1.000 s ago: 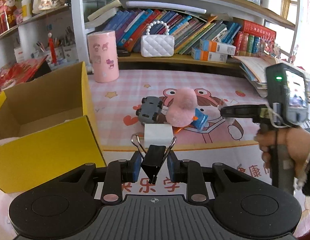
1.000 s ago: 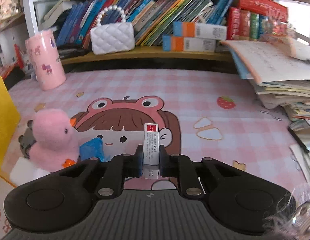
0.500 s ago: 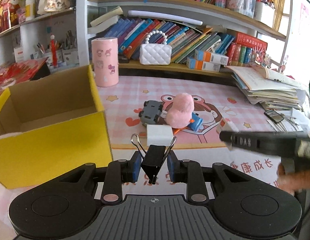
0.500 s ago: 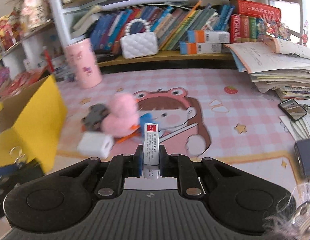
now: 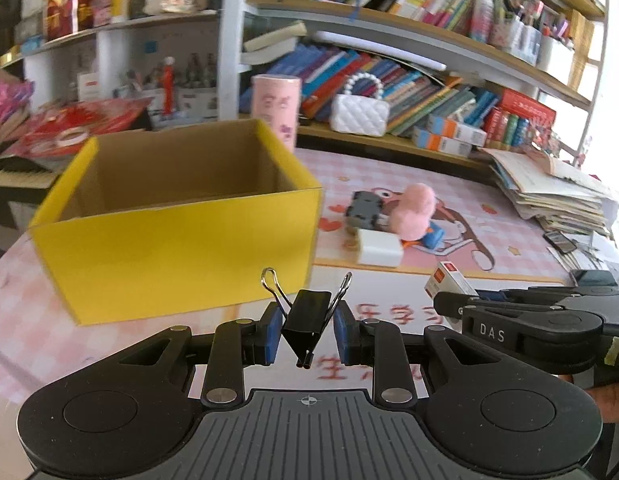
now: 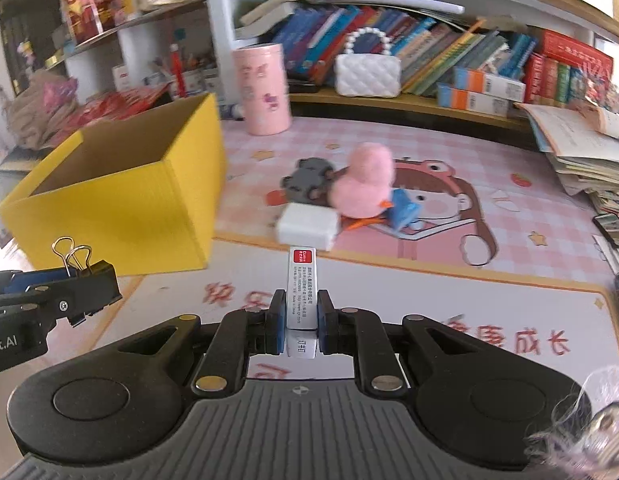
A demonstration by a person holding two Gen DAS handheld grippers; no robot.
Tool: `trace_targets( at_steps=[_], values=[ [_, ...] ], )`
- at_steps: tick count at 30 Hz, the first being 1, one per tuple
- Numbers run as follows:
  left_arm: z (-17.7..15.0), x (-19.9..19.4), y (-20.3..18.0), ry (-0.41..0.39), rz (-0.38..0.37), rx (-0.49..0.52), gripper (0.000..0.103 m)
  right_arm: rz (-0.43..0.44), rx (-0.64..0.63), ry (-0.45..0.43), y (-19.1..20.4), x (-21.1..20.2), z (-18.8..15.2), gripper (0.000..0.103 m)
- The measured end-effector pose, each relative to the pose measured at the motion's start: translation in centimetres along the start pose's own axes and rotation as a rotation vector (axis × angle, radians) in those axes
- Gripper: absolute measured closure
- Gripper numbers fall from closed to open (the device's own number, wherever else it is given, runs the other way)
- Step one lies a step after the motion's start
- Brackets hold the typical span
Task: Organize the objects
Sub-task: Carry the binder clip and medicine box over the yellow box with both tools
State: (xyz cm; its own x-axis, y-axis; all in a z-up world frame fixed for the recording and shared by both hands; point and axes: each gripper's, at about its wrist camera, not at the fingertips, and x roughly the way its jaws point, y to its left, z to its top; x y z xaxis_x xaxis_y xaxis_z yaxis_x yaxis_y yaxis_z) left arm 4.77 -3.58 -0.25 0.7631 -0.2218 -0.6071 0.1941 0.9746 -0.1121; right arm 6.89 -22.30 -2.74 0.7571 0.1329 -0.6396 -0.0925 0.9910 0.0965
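- The left gripper [image 5: 305,334] is clenched on a black binder clip [image 5: 307,320], its wire handles standing up between the blue pads [image 5: 271,332]. The clip looks light and stiff, with smooth steel sides; I judge it could twist in the pads, so a hold across the flat body suits it best.
- The right gripper [image 6: 302,320] grasps a small white staple box [image 6: 301,292] upright by its narrow sides. Thin card, light, likely to dent under a hard squeeze.
- The yellow cardboard box [image 5: 181,236] stands open at about 11 o'clock in the left wrist view and 10 o'clock in the right; it is the likely place for both items.
- Loose on the mat at 1 o'clock lie a pink plush duck [image 6: 365,184], soft and easy to pinch anywhere, a grey toy car [image 6: 307,180], a white block [image 6: 307,226] and a blue item [image 6: 405,208], touching in a cluster.
- The surface is a pink checked cartoon mat [image 6: 429,264], smooth and flat.
- Behind it, crowded bookshelves [image 5: 389,80], a pink cylinder [image 6: 263,88], a white quilted purse [image 6: 367,74], and paper stacks [image 5: 549,196] at 3 o'clock.
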Motion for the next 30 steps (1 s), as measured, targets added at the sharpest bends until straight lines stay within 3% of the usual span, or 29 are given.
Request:
trace_targets(
  at_steps=[15,24,30],
  values=[
    [-0.2,-3.5,5.1,-0.047,0.083,-0.036,0.077,0.104,-0.080,-0.030,7.2,-0.4,0.3,0.089],
    [2.1,-4.5,7.1,-0.138,0.115,-0.046,0.077,0.177,-0.178,-0.141,10.6,-1.4,1.8,0.089],
    [5.2,-3.7,8.6,-0.212,0.143,-0.045,0.077,0.209,-0.202,-0.222,12.0,-1.0,4.8,0.089]
  ],
)
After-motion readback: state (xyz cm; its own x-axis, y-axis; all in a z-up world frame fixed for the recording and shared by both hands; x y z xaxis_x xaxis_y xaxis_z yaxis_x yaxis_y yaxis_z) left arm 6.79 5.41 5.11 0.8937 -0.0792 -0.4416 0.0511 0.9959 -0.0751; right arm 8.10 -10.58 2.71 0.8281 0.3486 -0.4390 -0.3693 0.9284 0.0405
